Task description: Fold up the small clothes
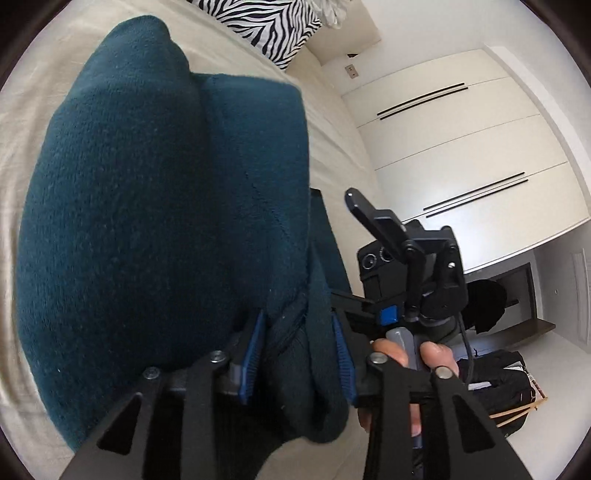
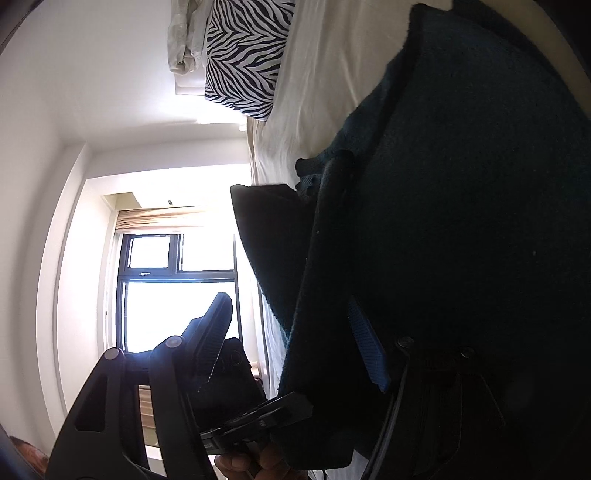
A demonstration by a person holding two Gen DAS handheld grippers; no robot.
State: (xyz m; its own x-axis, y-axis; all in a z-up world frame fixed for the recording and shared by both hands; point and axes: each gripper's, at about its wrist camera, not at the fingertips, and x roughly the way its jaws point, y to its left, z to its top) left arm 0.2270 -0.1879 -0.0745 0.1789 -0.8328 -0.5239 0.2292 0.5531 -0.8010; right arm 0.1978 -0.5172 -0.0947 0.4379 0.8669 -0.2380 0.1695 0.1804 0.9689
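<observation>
While one dark teal knit garment [image 1: 155, 206] is lying in a thick bundle on the cream bed sheet [image 1: 340, 155], two grippers are meeting at its near edge. The left gripper [image 1: 299, 354] is standing with its blue pads [image 1: 251, 354] apart, a bunched fold of the cloth sitting between them; whether the pads are pressing on it I cannot tell. The right gripper [image 2: 295, 354] is standing spread, the cloth draping against its blue finger [image 2: 367, 350] only. One zebra-striped pillow [image 1: 273, 26] is lying at the far end. Bare sheet is staying free between garment and pillow.
</observation>
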